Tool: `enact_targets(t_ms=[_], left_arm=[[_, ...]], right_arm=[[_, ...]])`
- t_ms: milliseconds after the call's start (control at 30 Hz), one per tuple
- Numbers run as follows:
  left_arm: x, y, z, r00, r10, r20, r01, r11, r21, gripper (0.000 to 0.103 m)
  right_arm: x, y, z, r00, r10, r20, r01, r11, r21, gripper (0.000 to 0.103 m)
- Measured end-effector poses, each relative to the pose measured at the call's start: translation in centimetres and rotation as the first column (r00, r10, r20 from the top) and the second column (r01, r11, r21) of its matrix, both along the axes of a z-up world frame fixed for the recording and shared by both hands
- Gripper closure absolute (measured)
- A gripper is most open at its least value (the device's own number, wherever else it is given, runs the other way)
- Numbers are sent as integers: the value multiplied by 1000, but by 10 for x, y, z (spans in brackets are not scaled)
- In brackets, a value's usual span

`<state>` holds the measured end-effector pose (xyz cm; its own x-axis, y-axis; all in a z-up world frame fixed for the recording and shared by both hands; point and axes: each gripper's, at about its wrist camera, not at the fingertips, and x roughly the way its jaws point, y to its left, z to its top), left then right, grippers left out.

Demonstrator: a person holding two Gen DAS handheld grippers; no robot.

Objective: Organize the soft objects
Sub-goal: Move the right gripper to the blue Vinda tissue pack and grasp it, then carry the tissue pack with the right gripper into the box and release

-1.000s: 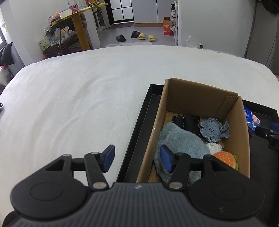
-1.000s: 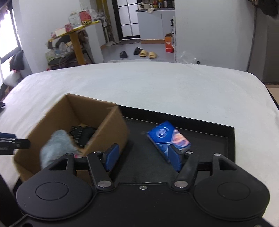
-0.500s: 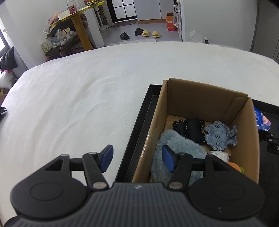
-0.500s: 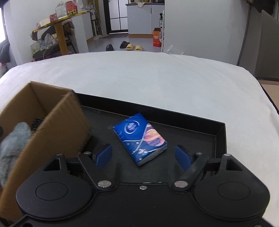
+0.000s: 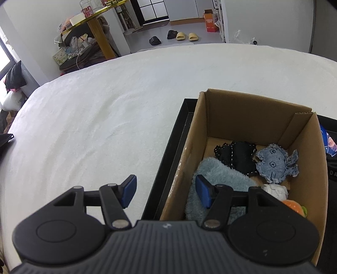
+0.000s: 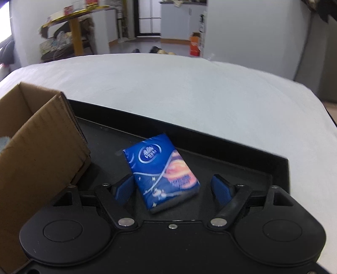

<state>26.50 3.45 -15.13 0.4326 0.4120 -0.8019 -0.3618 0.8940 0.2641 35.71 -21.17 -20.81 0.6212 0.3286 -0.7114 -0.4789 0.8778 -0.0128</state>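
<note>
Both grippers are held open, the right gripper point(image 6: 172, 188) straddling the tissue pack point(image 6: 161, 171) left on the black tray point(image 6: 242, 151), while four soft toys are already boxed beneath the left gripper point(image 5: 165, 190).

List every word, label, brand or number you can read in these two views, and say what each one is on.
"DA" — white letters on a black surface cut off at the right edge of the left wrist view.
Tissue pack: white logo in an oval and orange lettering, too blurred to read.
Orange box on the floor: print too small to read.
Items on the yellow table: red labels, not legible.
</note>
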Motion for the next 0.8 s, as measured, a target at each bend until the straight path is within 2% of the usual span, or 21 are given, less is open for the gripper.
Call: enact_targets(t_ms=[33, 100, 133, 167, 300, 533, 800], left_arm=[[0, 1, 1, 1000, 0, -1, 0, 1000, 4, 43], [0, 3, 1, 1000, 6, -2, -6, 1000, 6, 43], [1, 4, 1, 1000, 11, -1, -11, 1000, 4, 43], [0, 5, 2, 1000, 15, 0, -15, 1000, -1, 43], [-2, 5, 5, 1000, 13, 6, -13, 1000, -8, 43], [-14, 3, 8, 1000, 2, 16, -1, 999, -48, 43], [-31, 4, 15, 999, -10, 32, 12, 996, -84, 43]], right_arm=[[-1, 1, 1, 1000, 3, 5, -3, 1000, 2, 24], [-3, 3, 3, 1000, 26, 13, -26, 1000, 5, 33], [-3, 4, 5, 999, 40, 18, -40, 999, 1, 48], [-4, 6, 7, 999, 44, 22, -44, 999, -11, 52], [-6, 3, 11, 999, 39, -10, -39, 999, -15, 53], [-13, -13, 25, 996, -48, -75, 48, 999, 2, 53], [-36, -30, 60, 995, -91, -43, 94, 993, 65, 53]])
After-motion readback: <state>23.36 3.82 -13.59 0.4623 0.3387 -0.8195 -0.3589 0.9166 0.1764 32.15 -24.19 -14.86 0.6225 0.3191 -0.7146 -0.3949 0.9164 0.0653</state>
